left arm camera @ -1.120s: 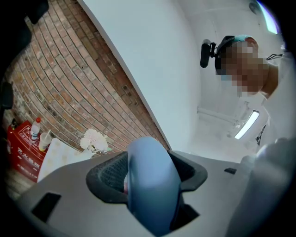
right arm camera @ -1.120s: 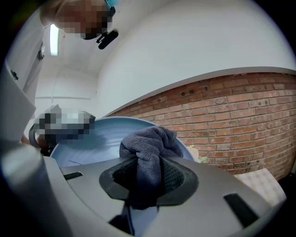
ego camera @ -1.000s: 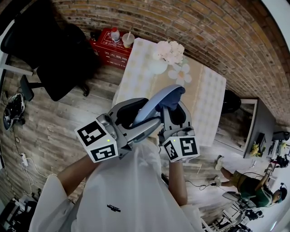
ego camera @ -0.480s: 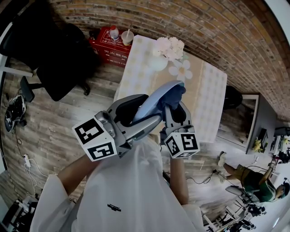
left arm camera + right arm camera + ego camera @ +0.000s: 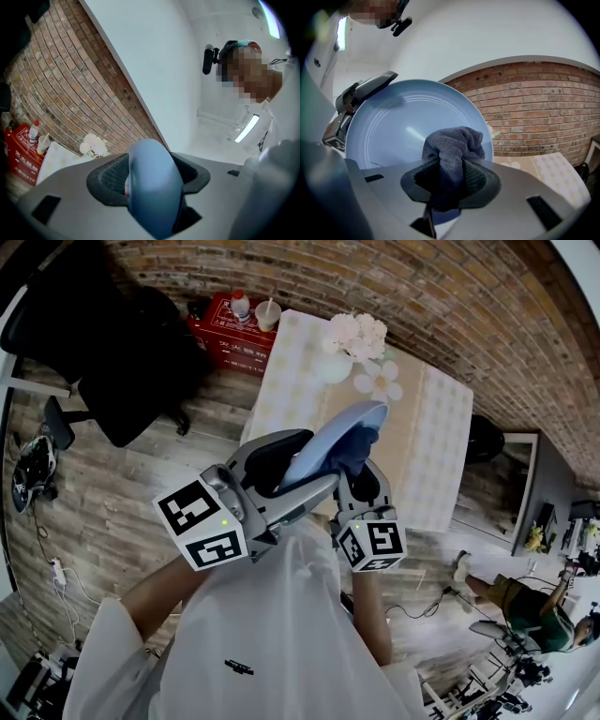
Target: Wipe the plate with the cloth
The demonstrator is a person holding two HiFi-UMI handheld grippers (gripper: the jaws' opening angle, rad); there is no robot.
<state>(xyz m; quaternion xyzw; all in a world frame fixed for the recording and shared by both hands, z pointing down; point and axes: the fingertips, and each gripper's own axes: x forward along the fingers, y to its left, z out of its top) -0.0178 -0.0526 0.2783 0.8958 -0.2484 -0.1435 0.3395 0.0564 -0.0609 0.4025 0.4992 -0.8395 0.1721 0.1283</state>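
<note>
Head view, nearest to the camera: the person's white shirt point(image 5: 262, 634) fills the bottom, and both forearms reach forward from it. Each arm ends in 1 gripper with a black-and-white marker cube, the left cube point(image 5: 202, 526) and the right cube point(image 5: 372, 545).

The left gripper point(image 5: 298, 470) is clamped on the rim of a light blue plate point(image 5: 333, 442), which it holds up in the air, standing on its edge and tilted, above the table. In the left gripper view, the left gripper point(image 5: 150, 183) has its 2 jaws pressed on both sides of the plate point(image 5: 152, 187), seen edge-on.

The right gripper point(image 5: 359, 472) is just beside it, clenched on a dark grey-blue cloth point(image 5: 354, 451). In the right gripper view, the right gripper point(image 5: 450, 180) pinches the cloth point(image 5: 452, 150) between its jaws, and the bunched end of the cloth lies against the face of the plate point(image 5: 393, 131), near its lower right rim.

Farther away, below the grippers, stands a table point(image 5: 427, 456) with a pale checked cover. At its far end there is a white vase point(image 5: 333, 367) with pale flowers point(image 5: 354, 338). Left of the table, on the wooden floor point(image 5: 122, 493), there is a red box point(image 5: 230, 334) with a bottle point(image 5: 242, 306) and a cup point(image 5: 267, 315) on top. A black office chair point(image 5: 112, 352) stands more to the left. A brick wall point(image 5: 422, 306) closes the scene behind.
</note>
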